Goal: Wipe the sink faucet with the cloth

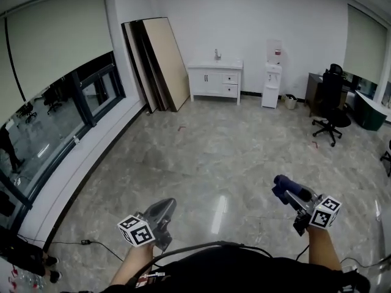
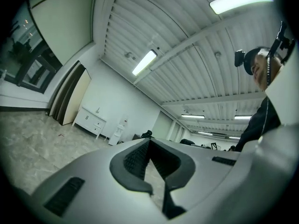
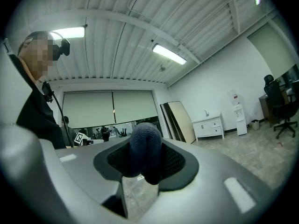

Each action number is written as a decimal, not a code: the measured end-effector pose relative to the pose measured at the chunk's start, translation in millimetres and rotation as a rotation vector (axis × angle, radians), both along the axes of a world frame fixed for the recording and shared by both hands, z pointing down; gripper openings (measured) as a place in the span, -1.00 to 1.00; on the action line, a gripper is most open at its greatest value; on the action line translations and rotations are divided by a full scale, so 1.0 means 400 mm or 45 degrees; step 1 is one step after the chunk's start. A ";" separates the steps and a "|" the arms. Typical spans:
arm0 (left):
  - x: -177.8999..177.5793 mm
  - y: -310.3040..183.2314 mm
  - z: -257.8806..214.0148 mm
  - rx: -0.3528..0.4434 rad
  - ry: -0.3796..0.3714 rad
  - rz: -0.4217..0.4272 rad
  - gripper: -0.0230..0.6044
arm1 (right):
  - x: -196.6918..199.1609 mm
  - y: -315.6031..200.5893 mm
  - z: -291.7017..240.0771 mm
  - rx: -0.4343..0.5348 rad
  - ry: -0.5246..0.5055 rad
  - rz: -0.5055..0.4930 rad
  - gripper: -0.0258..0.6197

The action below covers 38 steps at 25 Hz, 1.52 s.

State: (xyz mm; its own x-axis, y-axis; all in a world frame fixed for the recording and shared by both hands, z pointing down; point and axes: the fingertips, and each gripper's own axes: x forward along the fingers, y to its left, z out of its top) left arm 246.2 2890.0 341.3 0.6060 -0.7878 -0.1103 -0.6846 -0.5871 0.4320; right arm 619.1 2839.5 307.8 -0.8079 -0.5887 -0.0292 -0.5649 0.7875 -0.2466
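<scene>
Gripping blue cloth [image 3: 145, 147], wedged between right gripper [image 1: 286, 190] jaws

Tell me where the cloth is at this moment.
In the head view the dark blue cloth sits at lower right, gripped in the right tool, far from the white sink cabinet against the back wall.

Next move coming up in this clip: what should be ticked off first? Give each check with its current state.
1. Cloth gripped by right gripper: ok, jaws closed on it.
2. Left gripper free: ok, jaws together on nothing.
3. Faucet within reach: not ok, its sink cabinet stands across the room.
4. Floor toward the cabinet: ok, bare in the head view.
5. Faucet's condition: cannot tell, too small.
</scene>
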 end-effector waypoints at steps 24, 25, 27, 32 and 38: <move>-0.346 -0.828 -0.037 0.054 -0.034 0.214 -0.95 | -0.360 -0.727 -0.059 0.042 0.031 0.160 -0.48; -0.376 -0.856 -0.032 0.049 -0.034 0.214 -0.95 | -0.390 -0.752 -0.052 0.036 0.037 0.158 -0.48; -0.422 -0.911 -0.024 0.046 -0.037 0.208 -0.95 | -0.440 -0.800 -0.033 0.022 0.048 0.149 -0.48; -0.485 -1.027 -0.010 0.040 -0.032 0.174 -0.95 | -0.493 -0.931 -0.015 -0.001 0.057 0.132 -0.48; -0.466 -1.166 0.026 -0.018 -0.032 0.092 -0.95 | -0.466 -1.134 0.000 -0.012 0.031 0.064 -0.48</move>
